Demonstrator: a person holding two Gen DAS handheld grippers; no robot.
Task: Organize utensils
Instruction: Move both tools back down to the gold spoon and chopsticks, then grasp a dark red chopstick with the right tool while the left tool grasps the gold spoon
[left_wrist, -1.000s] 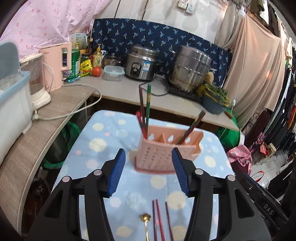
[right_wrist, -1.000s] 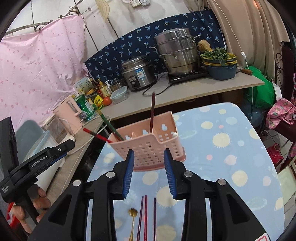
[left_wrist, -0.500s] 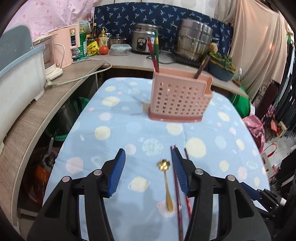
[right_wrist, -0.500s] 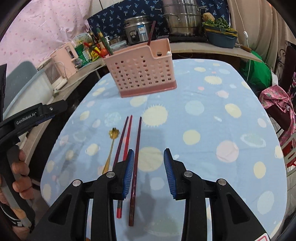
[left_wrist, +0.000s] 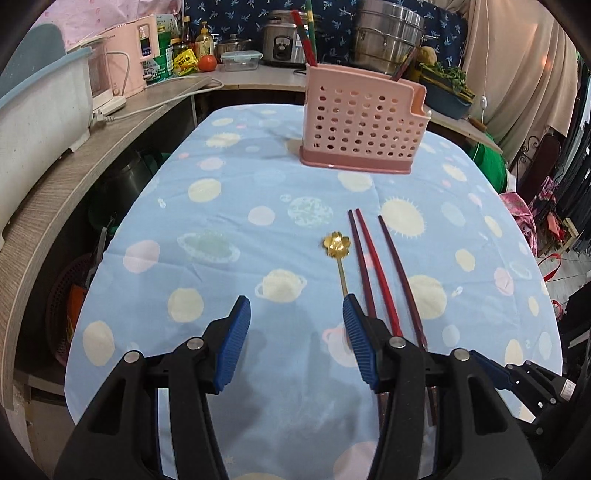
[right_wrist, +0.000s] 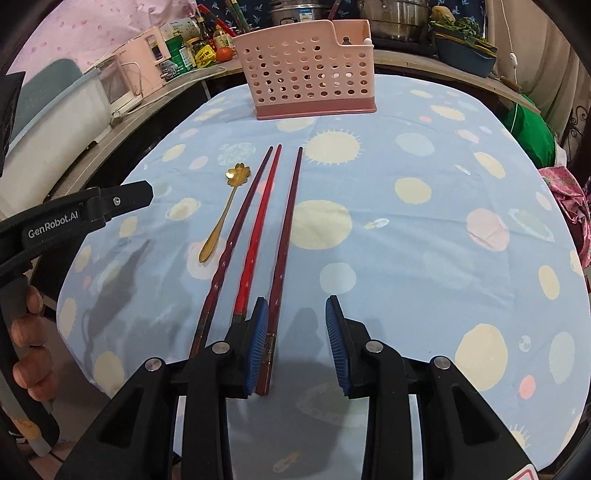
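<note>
Chopsticks, three long dark-red and bright-red lacquered ones (right_wrist: 258, 229), lie side by side on a round table covered with a pale blue cloth printed with suns and planets (right_wrist: 424, 229). Just left of them rests a small gold spoon with a flower-shaped bowl (right_wrist: 221, 214). At the table's far side stands a pink perforated plastic utensil holder (right_wrist: 310, 66), upright, with several chopsticks already poking out of it. Both tools hang low over the near edge. The left gripper (left_wrist: 295, 339) has its blue pads wide apart over bare cloth, the spoon handle just beside its right pad. The right gripper (right_wrist: 295, 343) has its jaws parted, nothing clamped; the rightmost chopstick's near end lies against its left pad.
</note>
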